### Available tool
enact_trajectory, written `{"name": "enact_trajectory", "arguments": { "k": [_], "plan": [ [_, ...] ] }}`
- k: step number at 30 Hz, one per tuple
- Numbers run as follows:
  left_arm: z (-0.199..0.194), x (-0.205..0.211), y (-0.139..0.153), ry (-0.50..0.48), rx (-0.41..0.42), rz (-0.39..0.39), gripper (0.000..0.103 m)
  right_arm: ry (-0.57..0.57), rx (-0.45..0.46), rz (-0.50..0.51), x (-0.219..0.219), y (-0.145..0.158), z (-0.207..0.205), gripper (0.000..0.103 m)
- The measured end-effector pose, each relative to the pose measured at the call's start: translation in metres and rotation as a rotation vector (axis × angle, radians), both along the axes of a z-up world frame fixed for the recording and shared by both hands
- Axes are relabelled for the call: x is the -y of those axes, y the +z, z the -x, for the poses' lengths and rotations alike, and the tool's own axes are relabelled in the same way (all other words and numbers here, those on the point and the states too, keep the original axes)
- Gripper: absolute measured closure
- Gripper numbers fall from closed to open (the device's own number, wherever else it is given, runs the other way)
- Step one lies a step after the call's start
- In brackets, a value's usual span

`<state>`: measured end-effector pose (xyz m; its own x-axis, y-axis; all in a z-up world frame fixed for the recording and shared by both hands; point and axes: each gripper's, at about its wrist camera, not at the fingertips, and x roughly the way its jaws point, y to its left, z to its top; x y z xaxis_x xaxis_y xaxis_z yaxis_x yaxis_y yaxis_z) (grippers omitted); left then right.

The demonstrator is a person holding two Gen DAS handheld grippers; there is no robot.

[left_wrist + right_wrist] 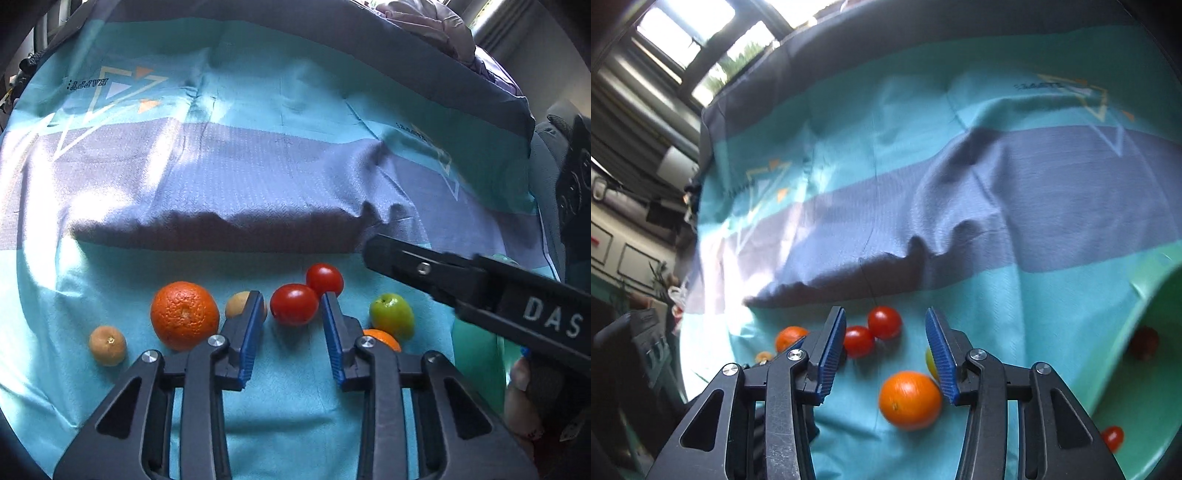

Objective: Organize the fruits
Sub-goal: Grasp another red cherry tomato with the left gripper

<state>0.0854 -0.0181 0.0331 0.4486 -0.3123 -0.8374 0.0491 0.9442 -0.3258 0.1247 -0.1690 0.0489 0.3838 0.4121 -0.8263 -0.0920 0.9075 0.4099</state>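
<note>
A: Fruit lies in a loose row on the teal-and-grey bedsheet [295,166], so rolling is my main worry. The left tool [291,328] is spread wide and holds nothing, with a red tomato [294,304] just ahead of its open fingers.

B: And a second tomato [324,279] touches that one from behind. Close on the near one and the other could get nudged and roll off across the cloth.

A: The soft bed makes it worse, I'd judge; pressing down dents the sheet and tips neighbours inward. A yellowish fruit [240,304] sits half hidden behind the left finger, so that finger may clip it.

B: The right tool [886,354] is spread too, empty, with an orange [910,400] between its fingers, close to the right pad. Behind that pad a green fruit [930,360] peeks out.

A: Closing off-centre could squirt the orange sideways into it. The green bowl [1126,369] at the right already holds a small tomato [1113,438] and a darker fruit [1144,343].

B: Both tools work close together here, so a collision seems possible.
</note>
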Motion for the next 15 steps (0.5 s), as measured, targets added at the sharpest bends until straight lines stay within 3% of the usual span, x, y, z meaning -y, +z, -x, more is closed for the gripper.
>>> {"name": "enact_trajectory", "arguments": {
  "k": [10,15],
  "plan": [
    [-0.009,0.005,-0.015,-0.016,-0.026,0.006,0.074,0.062,-0.115,0.040,-0.021,-0.037,-0.022,0.064],
    [-0.011,0.008,-0.016,-0.016,-0.018,-0.009,0.073,0.056,-0.125,0.050,-0.021,-0.043,-0.022,0.064]
  ]
}}
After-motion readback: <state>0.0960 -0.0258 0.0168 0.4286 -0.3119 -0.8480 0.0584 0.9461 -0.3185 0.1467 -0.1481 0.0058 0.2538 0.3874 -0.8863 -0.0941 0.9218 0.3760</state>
